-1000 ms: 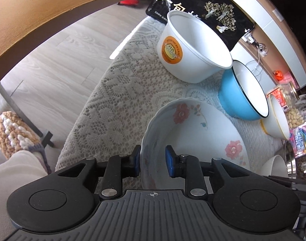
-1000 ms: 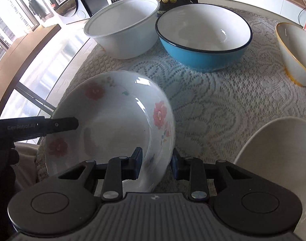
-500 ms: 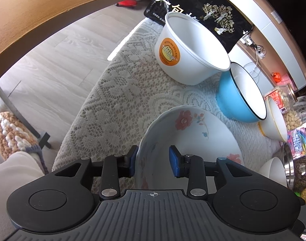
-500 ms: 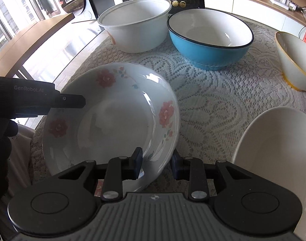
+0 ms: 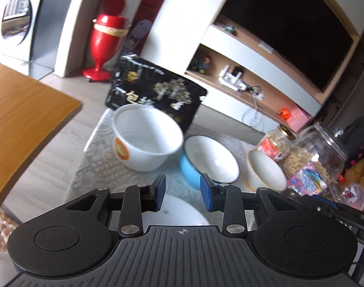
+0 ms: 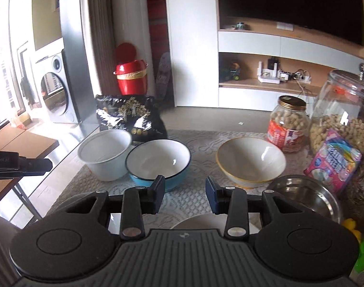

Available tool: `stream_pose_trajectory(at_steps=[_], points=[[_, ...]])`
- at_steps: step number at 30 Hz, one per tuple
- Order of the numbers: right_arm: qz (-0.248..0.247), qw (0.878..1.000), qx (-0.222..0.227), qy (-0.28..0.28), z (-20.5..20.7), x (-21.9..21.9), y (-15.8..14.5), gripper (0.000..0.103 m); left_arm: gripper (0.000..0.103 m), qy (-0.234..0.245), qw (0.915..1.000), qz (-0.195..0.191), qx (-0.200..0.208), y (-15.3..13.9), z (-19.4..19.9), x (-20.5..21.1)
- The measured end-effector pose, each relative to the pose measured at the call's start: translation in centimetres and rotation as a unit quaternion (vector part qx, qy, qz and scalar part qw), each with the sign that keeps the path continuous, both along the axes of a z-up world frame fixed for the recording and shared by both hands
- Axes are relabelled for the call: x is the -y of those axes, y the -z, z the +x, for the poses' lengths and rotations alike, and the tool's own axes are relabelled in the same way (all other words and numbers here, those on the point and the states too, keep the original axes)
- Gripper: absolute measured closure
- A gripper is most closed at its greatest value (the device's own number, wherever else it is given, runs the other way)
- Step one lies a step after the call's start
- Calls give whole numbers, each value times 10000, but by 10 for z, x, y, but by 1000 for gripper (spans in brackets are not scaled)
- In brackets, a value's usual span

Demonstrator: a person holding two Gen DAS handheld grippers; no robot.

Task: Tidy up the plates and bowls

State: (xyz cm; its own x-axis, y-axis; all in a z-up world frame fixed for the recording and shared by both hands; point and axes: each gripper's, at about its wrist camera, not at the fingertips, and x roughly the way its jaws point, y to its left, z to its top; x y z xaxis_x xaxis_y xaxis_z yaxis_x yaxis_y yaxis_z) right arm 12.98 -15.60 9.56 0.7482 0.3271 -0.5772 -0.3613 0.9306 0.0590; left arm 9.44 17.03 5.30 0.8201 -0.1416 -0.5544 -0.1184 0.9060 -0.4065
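Fingers: left gripper [image 5: 183, 192] parted, empty | right gripper [image 6: 184, 195] opening, empty | blue bowl [image 6: 158, 165] touches white tub [image 6: 105, 154]

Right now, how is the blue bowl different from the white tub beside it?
The blue bowl with a dark rim is wide and rounded; the tall white plastic tub has straighter sides. The tub carries an orange sticker; the blue bowl shows none. Both stand upright, white inside and empty, on the lace tablecloth.

Three bowls stood in a row on the tablecloth [image 6: 201, 141]: tub bowl [image 6: 105, 154] left, enamel bowl [image 6: 158, 163] beside it, rimmed bowl [image 6: 251, 161] right. A bag [image 6: 130, 119] stood behind the tub bowl; jars [image 6: 289, 126] stood behind the rimmed bowl.
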Motion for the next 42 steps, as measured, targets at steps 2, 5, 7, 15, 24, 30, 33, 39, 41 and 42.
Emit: stream_pose_trajectory(at_steps=[2, 5, 7, 15, 24, 30, 33, 39, 41, 42], points=[[61, 9992, -59, 403, 0, 34, 0, 66, 68, 545, 9985, 79, -16, -1, 13, 32], [-29, 9972, -271, 694, -2, 67, 14, 66, 68, 1177, 9925, 150, -292, 12, 37, 79], [-47, 9959, -441, 786, -5, 83, 27, 66, 68, 1397, 9882, 336, -532, 24, 52, 108], [120, 9904, -1031, 911, 1, 108, 77, 66, 68, 1546, 9746, 735, -1443, 75, 85, 157], [519, 9783, -1851, 779, 27, 104, 115, 66, 68, 1654, 9633, 652, -2012, 116, 97, 173], [617, 9733, -2093, 712, 34, 100, 128, 66, 70, 1661, 9620, 522, -2104, 125, 99, 172], [592, 9726, -2131, 710, 35, 98, 131, 66, 70, 1652, 9625, 531, -2084, 126, 99, 172], [510, 9742, -2097, 663, 39, 90, 136, 66, 70, 1617, 9631, 631, -2057, 127, 100, 176], [416, 9758, -2057, 615, 36, 84, 137, 64, 70, 1552, 9652, 611, -2013, 128, 98, 176], [280, 9779, -1970, 648, 33, 79, 136, 64, 69, 1506, 9663, 636, -1989, 128, 96, 177]])
